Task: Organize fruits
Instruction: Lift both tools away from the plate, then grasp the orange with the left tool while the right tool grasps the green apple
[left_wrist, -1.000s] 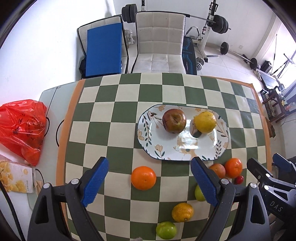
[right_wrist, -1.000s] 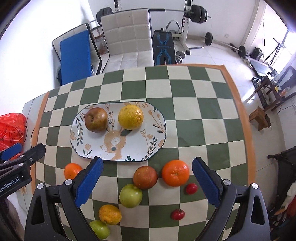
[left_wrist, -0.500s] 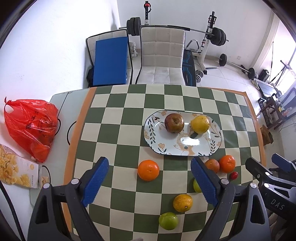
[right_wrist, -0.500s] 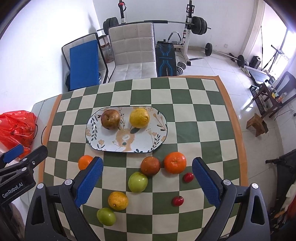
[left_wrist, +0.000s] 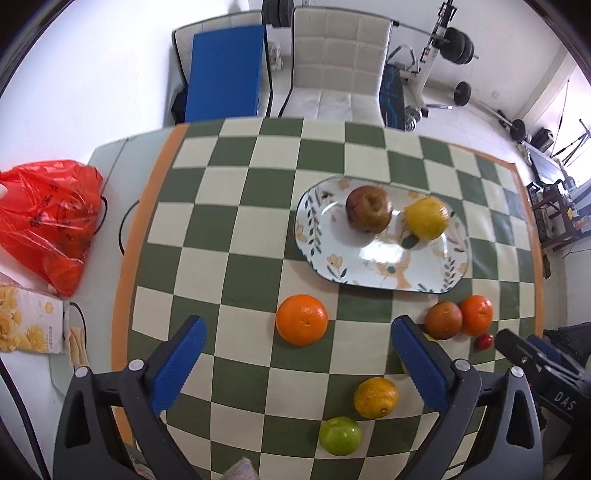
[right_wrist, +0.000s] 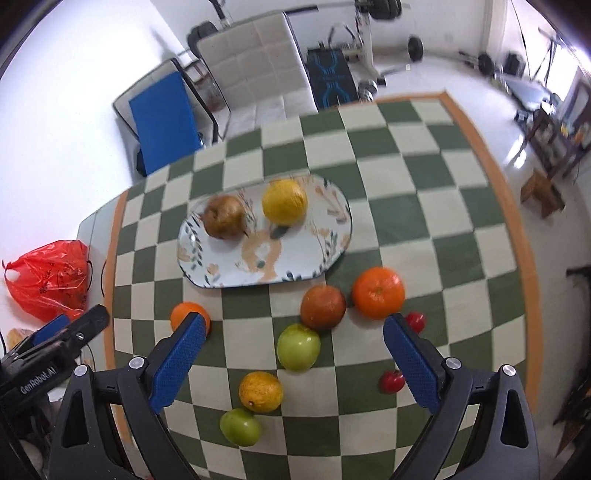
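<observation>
An oval floral plate (left_wrist: 373, 266) (right_wrist: 229, 273) holds a brown-red apple (left_wrist: 368, 214) (right_wrist: 224, 221) and a yellow citrus (left_wrist: 426, 218) (right_wrist: 284, 202). Loose on the checked cloth lie an orange (left_wrist: 302, 319) (right_wrist: 184, 314), a dark red fruit (right_wrist: 323, 306), a bright orange (right_wrist: 377, 292), a green apple (right_wrist: 298, 347), a yellow-orange citrus (right_wrist: 260, 391), a second green apple (right_wrist: 241, 426) and two small red fruits (right_wrist: 392, 381). My left gripper (left_wrist: 299, 365) is open and empty above the orange. My right gripper (right_wrist: 295, 365) is open and empty above the green apple.
A red plastic bag (left_wrist: 48, 225) and a snack box (left_wrist: 26, 325) lie left of the cloth. A white chair (left_wrist: 338, 70) and a blue-seated chair (left_wrist: 225, 74) stand at the table's far side. Gym equipment (left_wrist: 443, 48) stands behind.
Both grippers have dropped closer to the table and fruits look larger. The right view has swung and tilted. Both stay open and empty; no fruit has moved.
</observation>
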